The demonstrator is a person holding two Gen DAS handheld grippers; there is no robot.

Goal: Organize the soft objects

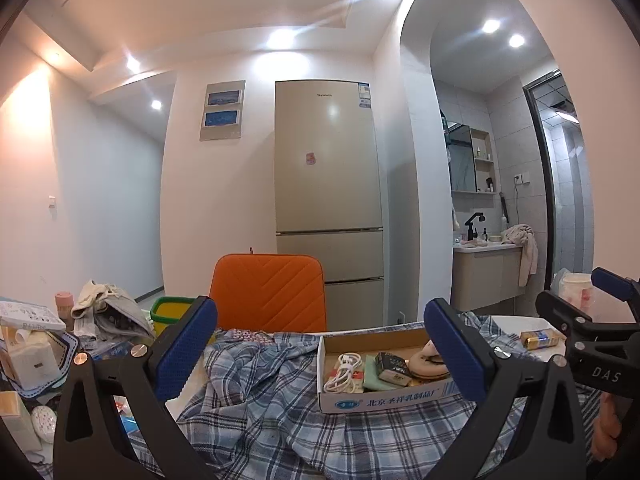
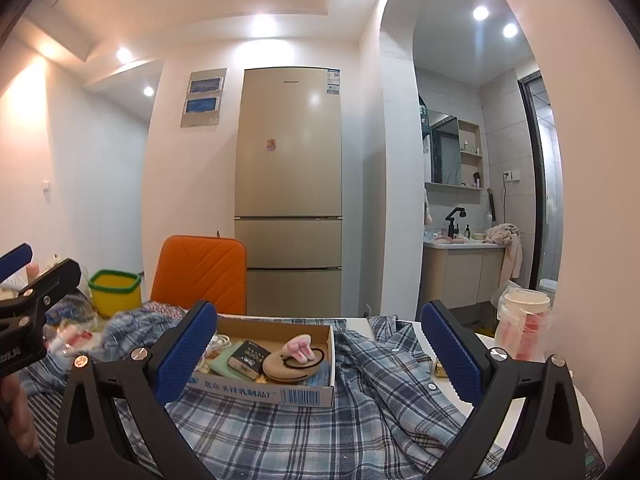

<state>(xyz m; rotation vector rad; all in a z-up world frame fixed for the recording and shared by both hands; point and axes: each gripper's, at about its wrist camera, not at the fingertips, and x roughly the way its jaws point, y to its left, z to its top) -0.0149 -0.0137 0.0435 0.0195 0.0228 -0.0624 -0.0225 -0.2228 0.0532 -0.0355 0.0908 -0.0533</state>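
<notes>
Left gripper (image 1: 320, 354) and right gripper (image 2: 319, 354), each seen along its own two blue-padded fingers, both spread wide with nothing between the pads. Both hover above a rumpled blue plaid shirt (image 1: 260, 400) that is spread over the white table (image 2: 588, 416); in the right wrist view the shirt's button placket (image 2: 420, 376) runs toward the right-hand finger.

A shallow cardboard tray (image 2: 296, 394) with printed blue lettering and a barcode sits on top of the shirt. Inside it lie a coiled white cable (image 1: 344, 372), a pale green folded item (image 1: 370, 374), a small dark packet (image 2: 249, 359), a round beige compact (image 2: 290, 368), and a black hair tie with pink bunny ears (image 2: 299, 350) resting on the compact.

In the left wrist view the right gripper (image 1: 588, 320) enters at the right edge, with part of a hand below it. A small gold wrapped item (image 1: 542, 338) lies on the table beside the shirt.

Left of the shirt: a cluttered pile including a grey-and-cream garment (image 1: 110, 308) and a yellow bucket with green rim (image 2: 115, 292). An orange chair back (image 1: 268, 292) stands behind the table, a beige refrigerator (image 1: 328, 184) behind that. A lidded cup in a plastic bag (image 2: 524, 324) stands at the table's right.
</notes>
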